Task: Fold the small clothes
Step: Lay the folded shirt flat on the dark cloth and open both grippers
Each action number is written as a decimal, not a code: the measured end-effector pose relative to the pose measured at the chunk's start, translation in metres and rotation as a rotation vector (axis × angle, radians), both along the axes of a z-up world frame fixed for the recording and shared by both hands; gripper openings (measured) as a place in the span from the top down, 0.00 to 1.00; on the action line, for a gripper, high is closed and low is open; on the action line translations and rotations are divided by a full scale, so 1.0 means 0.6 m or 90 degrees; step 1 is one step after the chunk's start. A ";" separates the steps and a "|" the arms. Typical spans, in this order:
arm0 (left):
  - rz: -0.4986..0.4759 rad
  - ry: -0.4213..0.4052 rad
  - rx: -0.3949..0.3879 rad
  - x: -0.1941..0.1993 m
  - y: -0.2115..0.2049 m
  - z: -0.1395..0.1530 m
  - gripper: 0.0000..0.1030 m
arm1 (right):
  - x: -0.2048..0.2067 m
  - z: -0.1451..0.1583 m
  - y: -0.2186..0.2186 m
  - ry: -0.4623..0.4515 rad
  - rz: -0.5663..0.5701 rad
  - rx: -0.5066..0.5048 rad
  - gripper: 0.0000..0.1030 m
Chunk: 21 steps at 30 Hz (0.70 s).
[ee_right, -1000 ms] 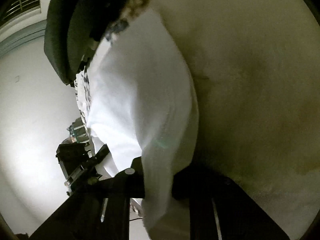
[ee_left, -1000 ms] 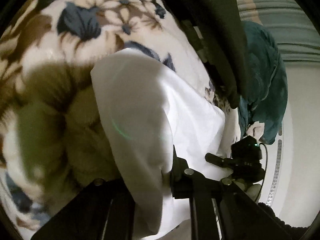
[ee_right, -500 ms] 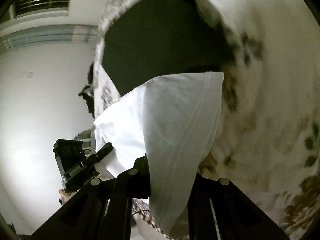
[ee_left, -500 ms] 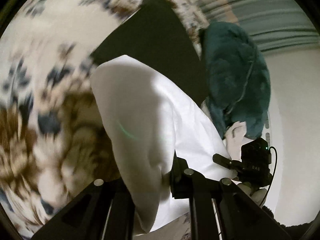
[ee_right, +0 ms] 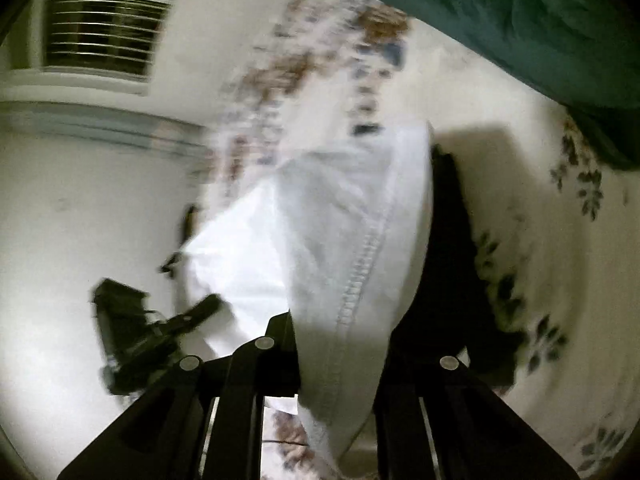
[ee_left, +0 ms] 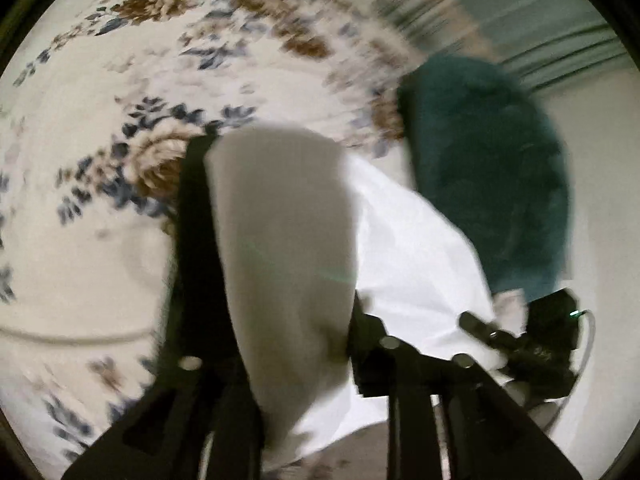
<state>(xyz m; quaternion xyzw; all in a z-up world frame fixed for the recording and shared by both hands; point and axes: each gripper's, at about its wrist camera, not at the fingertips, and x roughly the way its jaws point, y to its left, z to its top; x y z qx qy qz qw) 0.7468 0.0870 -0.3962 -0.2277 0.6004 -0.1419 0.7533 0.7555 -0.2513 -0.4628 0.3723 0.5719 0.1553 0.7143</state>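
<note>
A white garment (ee_left: 288,240) hangs stretched between my two grippers above a floral blanket (ee_left: 100,160). My left gripper (ee_left: 280,300) is shut on one end of it, cloth bunched between the fingers. My right gripper (ee_right: 344,320) is shut on the other end, where a stitched hem (ee_right: 360,264) runs down between the fingers. The right gripper shows in the left wrist view (ee_left: 532,344), and the left gripper in the right wrist view (ee_right: 140,332). Both views are motion-blurred.
A dark teal cloth (ee_left: 488,184) lies on the blanket at the right; it also shows in the right wrist view (ee_right: 520,20) at the top. A white wall (ee_right: 80,200) and a slatted window (ee_right: 100,40) are behind.
Both grippers have swung with the white garment still held. The dark garment has left both views, and more floral blanket and the teal cloth have come into sight.
</note>
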 end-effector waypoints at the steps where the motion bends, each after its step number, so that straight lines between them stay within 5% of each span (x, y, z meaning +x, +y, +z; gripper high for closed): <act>1: -0.004 0.025 0.044 0.013 -0.001 -0.014 0.66 | 0.019 -0.010 0.000 0.023 -0.003 -0.023 0.81; 2: -0.005 0.045 0.092 0.022 0.002 -0.022 0.63 | 0.032 -0.023 0.004 0.043 0.006 -0.055 0.77; 4: 0.000 0.039 0.120 0.018 0.005 -0.020 0.57 | 0.036 -0.020 0.017 0.038 0.025 -0.118 0.42; 6: 0.008 0.022 0.144 0.003 0.009 -0.011 0.19 | 0.029 -0.002 0.022 0.022 0.027 -0.166 0.19; 7: 0.014 0.013 0.162 -0.005 0.011 -0.006 0.12 | 0.022 0.004 0.025 0.022 0.027 -0.190 0.08; 13: 0.035 0.017 0.240 -0.060 0.002 0.014 0.10 | -0.037 0.049 0.072 0.001 0.048 -0.446 0.00; 17: 0.027 -0.009 0.310 -0.109 -0.024 0.043 0.10 | -0.109 0.098 0.076 -0.025 0.032 -0.506 0.00; 21: 0.027 -0.052 0.317 -0.170 -0.047 0.091 0.10 | -0.174 0.174 0.079 -0.062 0.004 -0.552 0.00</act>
